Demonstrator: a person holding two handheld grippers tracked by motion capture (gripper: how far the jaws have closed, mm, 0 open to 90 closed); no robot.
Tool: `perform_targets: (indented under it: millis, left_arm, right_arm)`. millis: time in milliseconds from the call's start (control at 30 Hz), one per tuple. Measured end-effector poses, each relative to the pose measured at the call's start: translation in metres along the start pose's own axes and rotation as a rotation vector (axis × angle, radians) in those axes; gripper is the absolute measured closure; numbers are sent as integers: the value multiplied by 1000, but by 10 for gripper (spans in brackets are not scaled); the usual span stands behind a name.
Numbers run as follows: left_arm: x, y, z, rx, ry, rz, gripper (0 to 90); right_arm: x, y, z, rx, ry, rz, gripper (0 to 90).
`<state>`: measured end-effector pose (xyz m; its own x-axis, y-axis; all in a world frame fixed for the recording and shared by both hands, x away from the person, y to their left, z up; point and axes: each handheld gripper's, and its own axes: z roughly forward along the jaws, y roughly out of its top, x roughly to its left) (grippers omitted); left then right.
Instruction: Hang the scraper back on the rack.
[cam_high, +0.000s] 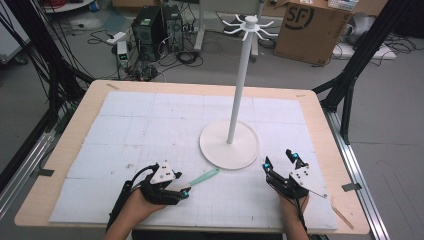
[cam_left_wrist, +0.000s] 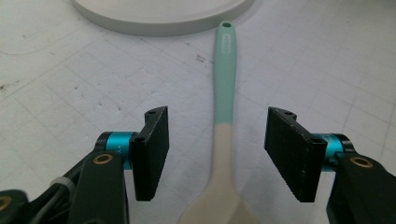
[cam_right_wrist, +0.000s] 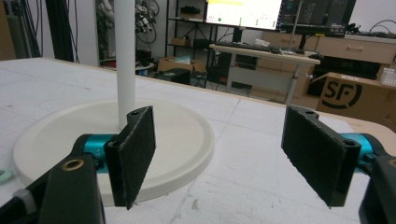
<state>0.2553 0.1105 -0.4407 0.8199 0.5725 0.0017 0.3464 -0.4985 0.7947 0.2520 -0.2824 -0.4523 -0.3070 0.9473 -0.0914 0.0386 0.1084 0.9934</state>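
Straddling the spatula (cam_left_wrist: 223, 135) with the left gripper (cam_left_wrist: 217, 158), jaws standing wide and apart from it on both sides, nothing gripped yet. Lying flat on the white mat (cam_high: 125, 130), mint handle pointing toward two o'clock, tip apparently just short of the hook stand (cam_high: 229, 144). Waiting open and empty at five o'clock of the stand's base, the right gripper (cam_high: 281, 161). Pickup and hanging both remaining, seemingly.

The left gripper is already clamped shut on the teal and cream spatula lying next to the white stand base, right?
Not quite. The left gripper is open: in the left gripper view its pads stand clear on either side of the spatula, not touching it. The spatula does lie beside the stand base.
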Motion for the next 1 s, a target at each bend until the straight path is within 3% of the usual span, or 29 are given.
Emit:
perform_targets:
  millis: [167, 600, 867, 1000]
  left_arm:
    - [2, 2, 3, 16, -19, -7, 475]
    - [3, 5, 12, 66, -55, -22, 508]
    - [4, 5, 12, 68, -38, -17, 582]
    - [1, 5, 12, 65, -20, 8, 613]
  right_arm:
    - [0, 0, 0, 0, 1, 0, 259]
    - [0, 0, 0, 0, 2, 2, 258]
    - [0, 0, 0, 0, 2, 1, 259]
    - [0, 0, 0, -1, 2, 0, 259]
